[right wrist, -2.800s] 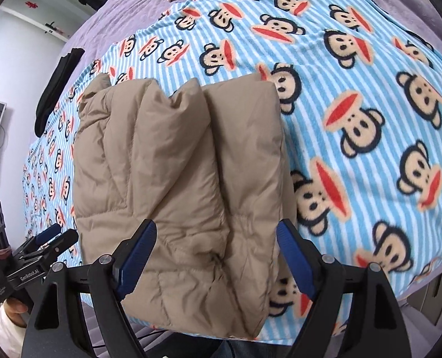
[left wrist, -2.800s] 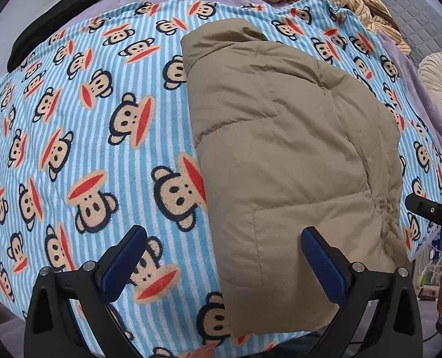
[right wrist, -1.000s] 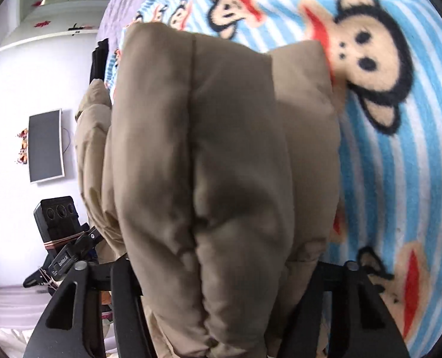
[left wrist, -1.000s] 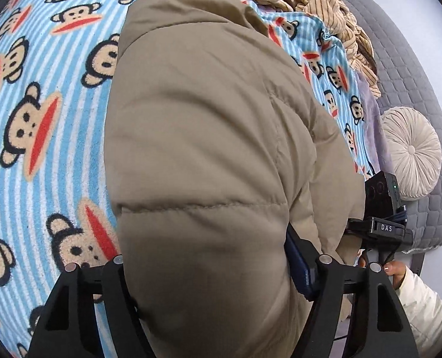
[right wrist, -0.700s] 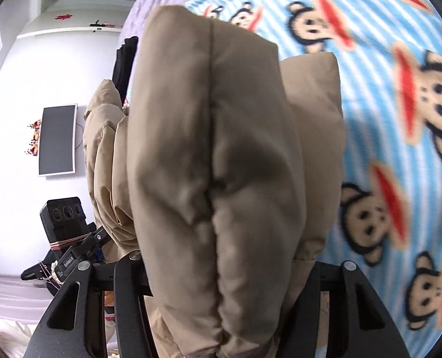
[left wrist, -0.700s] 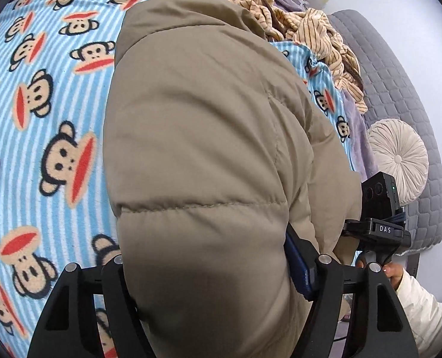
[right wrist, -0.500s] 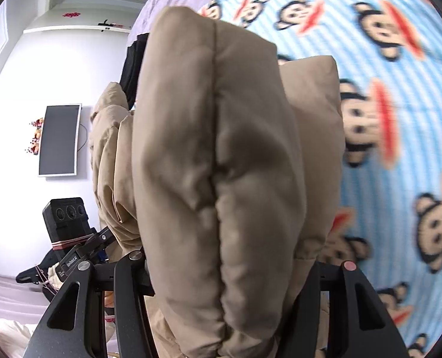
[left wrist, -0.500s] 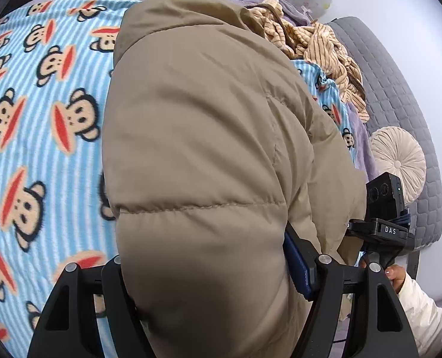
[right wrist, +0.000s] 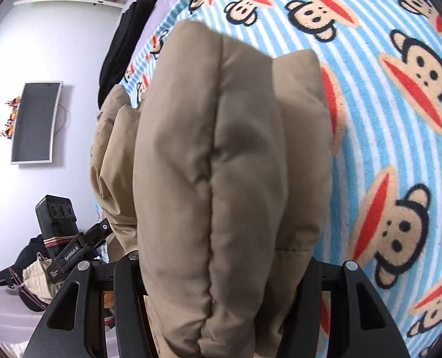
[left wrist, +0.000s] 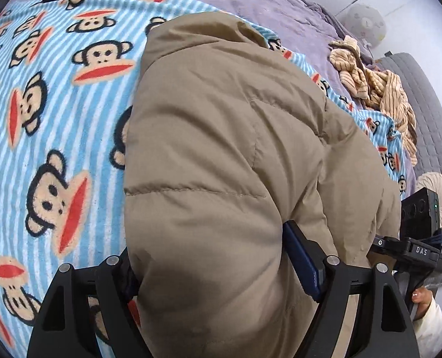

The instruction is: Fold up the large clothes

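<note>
Gripping thick folded edges, left claw (left wrist: pixel 221 271) and right claw (right wrist: pixel 221 280) clench the jacket (left wrist: pixel 221 155): puffy, light, springy, probably slippery.

Beneath your view lies a blue-and-white striped blanket (left wrist: pixel 80 137) printed with monkey faces, spread over a purple bedcover (left wrist: pixel 265 3). At its far edge you see a dark garment (right wrist: pixel 122 38), and off to the other side a crumpled tan striped cloth (left wrist: pixel 378 86) near a grey quilted headboard (left wrist: pixel 429 113) and a round cream cushion (left wrist: pixel 441 197). On the wall hangs a dark flat screen (right wrist: pixel 36 122).
</note>
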